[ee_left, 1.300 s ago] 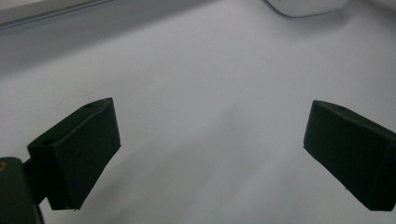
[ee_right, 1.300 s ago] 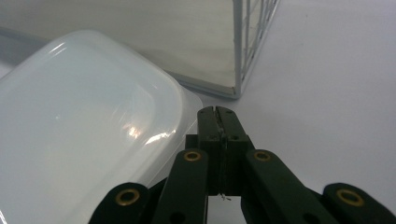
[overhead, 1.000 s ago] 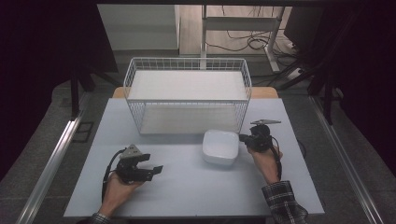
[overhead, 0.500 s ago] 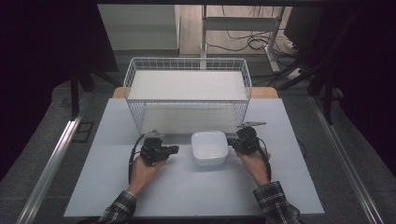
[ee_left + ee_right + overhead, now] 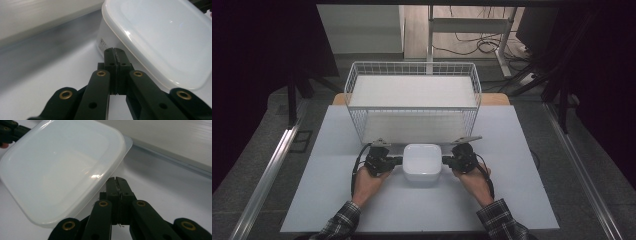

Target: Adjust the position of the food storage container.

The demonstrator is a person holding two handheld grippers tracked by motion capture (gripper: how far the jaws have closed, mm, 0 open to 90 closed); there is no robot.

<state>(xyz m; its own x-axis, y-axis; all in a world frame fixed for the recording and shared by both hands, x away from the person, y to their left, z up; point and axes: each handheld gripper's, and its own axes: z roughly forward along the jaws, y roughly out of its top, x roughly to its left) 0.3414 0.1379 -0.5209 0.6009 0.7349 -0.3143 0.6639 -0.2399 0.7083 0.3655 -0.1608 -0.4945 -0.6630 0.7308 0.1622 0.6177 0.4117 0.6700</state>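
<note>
The left gripper [image 5: 398, 161], jaws pressed together, now has its tips against the left wall of the white, square, lidded plastic container [image 5: 422, 161]; half a second ago it stood slightly apart. The right gripper [image 5: 446, 161], also closed with nothing between its jaws, meets the opposite side. Just beyond both stands the white wire basket [image 5: 412, 70] on the pale grey table [image 5: 522, 150].

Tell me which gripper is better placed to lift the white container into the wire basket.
Neither alone: left gripper and right gripper, both shut, press opposite sides of the lidded white container, just before the wire basket. A two-sided lift looks likeliest.
</note>
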